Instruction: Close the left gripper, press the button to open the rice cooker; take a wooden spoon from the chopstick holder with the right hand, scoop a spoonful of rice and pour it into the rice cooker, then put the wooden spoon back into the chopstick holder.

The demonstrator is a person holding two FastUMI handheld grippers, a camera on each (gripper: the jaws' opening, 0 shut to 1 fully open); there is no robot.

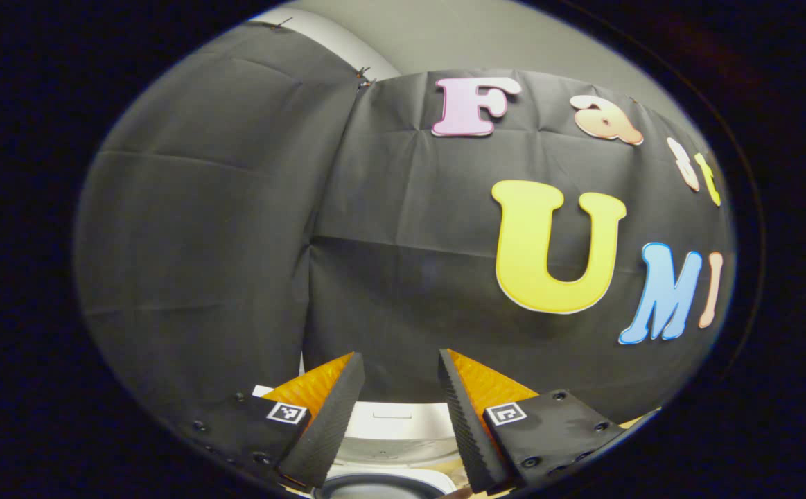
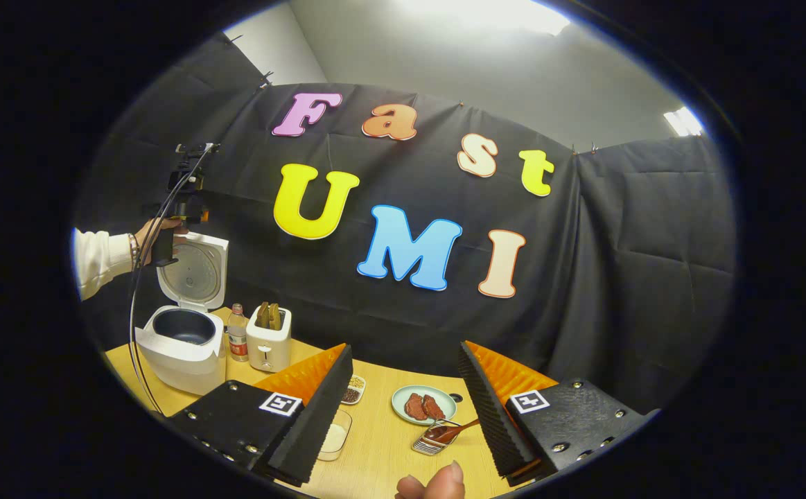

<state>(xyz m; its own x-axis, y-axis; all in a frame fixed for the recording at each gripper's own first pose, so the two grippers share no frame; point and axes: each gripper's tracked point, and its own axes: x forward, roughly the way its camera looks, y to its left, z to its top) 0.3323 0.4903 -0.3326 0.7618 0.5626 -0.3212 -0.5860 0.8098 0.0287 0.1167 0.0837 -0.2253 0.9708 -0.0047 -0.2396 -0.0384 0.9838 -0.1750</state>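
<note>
At frame left, the white rice cooker point(image 2: 182, 343) stood lid-up: opening done. Both tongs, left point(image 1: 396, 409) and right point(image 2: 403, 405), gaped empty; the brown wooden spoon point(image 2: 452, 430) lay ungrasped, scooping outstanding.

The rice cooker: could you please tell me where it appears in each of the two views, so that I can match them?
Left gripper view: the rice cooker sits at the bottom centre, between that gripper's fingers, seen from close above.
Right gripper view: the rice cooker stands at the left on the table, lid up, beside a bottle.
Shared landmark: the raised white lid, also in the left gripper view.
</note>
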